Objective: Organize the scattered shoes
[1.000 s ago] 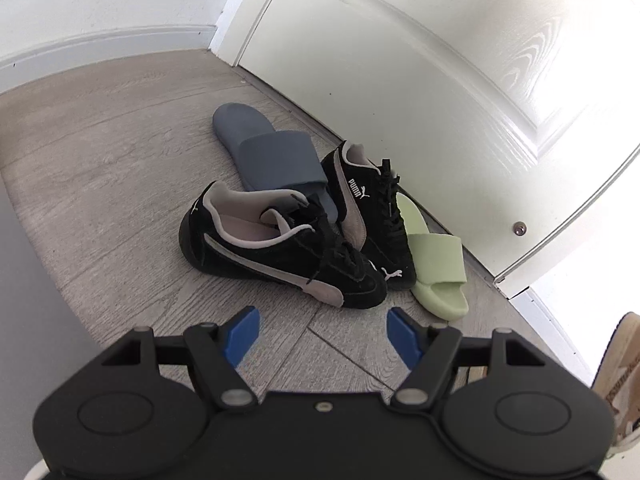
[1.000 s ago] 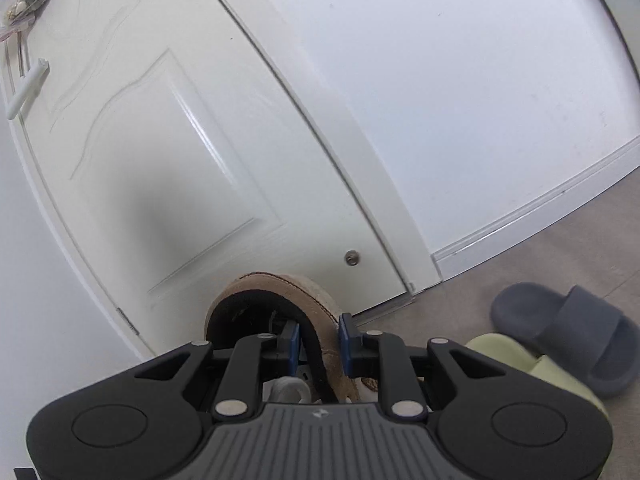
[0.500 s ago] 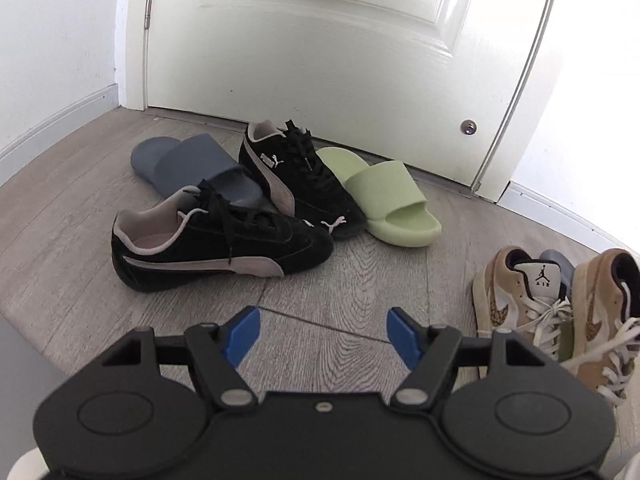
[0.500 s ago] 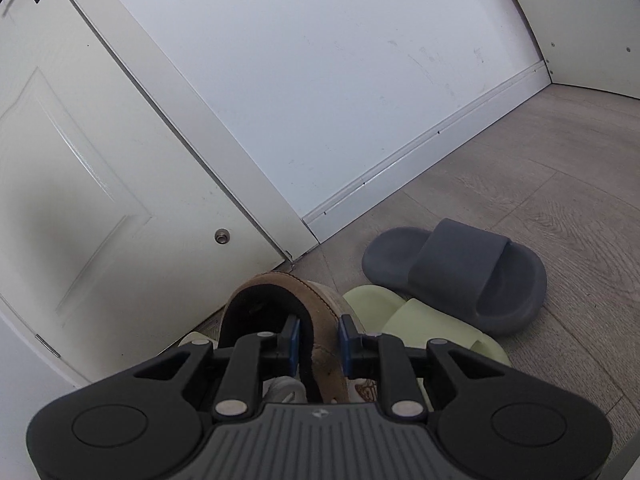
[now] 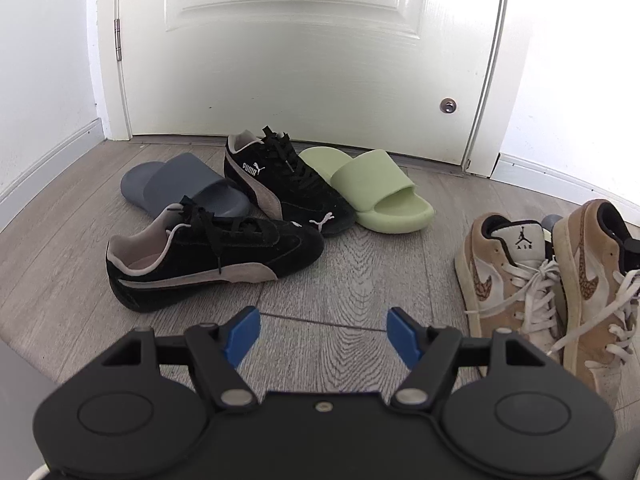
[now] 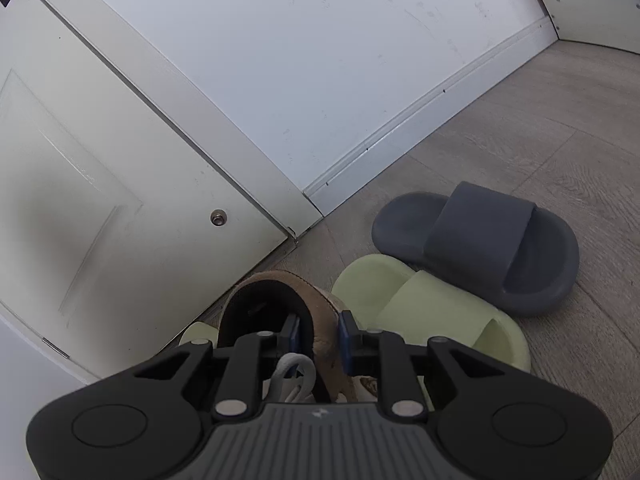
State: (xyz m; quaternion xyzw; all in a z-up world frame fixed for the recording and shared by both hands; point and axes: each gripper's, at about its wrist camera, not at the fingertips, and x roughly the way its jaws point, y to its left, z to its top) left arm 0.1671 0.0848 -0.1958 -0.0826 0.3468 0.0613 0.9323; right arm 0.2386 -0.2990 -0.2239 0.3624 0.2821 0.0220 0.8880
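Lowered since the earlier frame, the tan sneaker [image 6: 276, 312] is being held clamped by its collar in the right gripper [image 6: 319, 338] beside its mate [image 5: 504, 276] right of the door [image 5: 296, 52], the left gripper [image 5: 322, 334] is being kept apart and empty, and black sneakers [image 5: 208, 256] and slides [image 5: 380, 192] are still being left scattered.

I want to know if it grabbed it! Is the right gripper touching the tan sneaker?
Touching. The right wrist view shows the right gripper with both blue pads pressed on the tan sneaker at its heel collar.
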